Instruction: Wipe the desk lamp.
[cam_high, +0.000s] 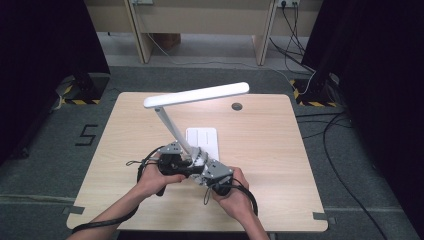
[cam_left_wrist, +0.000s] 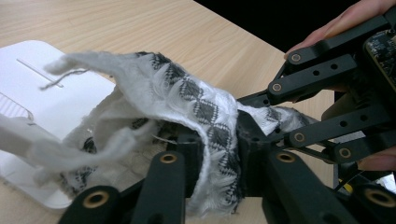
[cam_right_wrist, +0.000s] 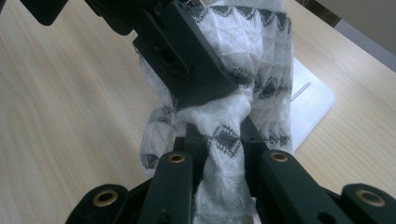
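Both hand-held grippers, left (cam_left_wrist: 217, 140) and right (cam_right_wrist: 219, 140), clench a patterned cloth (cam_left_wrist: 187, 93) just before the lamp (cam_high: 197, 95) base, apparently wrapping its stem; next they must pull it taut.

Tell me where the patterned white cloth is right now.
The cloth is pinched between the left gripper and right gripper, at the lamp base near the table's front middle in the high view.

Lamp base (cam_left_wrist: 56, 93) half under patterned cloth (cam_left_wrist: 196, 98); cloth's lower end cut off below.
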